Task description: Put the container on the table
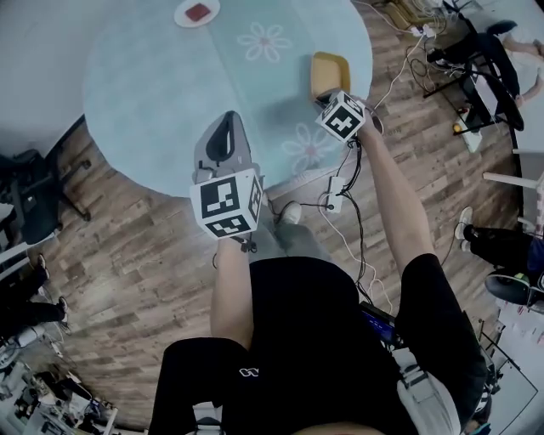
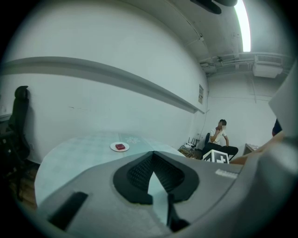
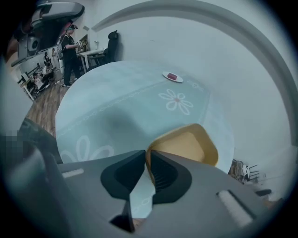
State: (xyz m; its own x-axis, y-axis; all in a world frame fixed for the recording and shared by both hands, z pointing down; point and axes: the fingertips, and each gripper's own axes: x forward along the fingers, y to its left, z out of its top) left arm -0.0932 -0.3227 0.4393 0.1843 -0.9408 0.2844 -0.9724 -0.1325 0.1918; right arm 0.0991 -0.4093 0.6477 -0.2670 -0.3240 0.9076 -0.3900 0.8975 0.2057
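My left gripper (image 1: 224, 121) hangs over the near edge of the round blue table (image 1: 144, 85), jaws clenched tip to tip on nothing. Far beyond it lies a white plate (image 1: 196, 12) bearing a red item. To the right, my right gripper (image 1: 328, 98) is clamped on the near rim of the yellow container (image 1: 330, 71), which extends ahead of those jaws over the tabletop; I cannot tell whether it touches the table.

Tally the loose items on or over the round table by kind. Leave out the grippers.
yellow container: 1
white plate: 1
red block on the plate: 1
Total: 3
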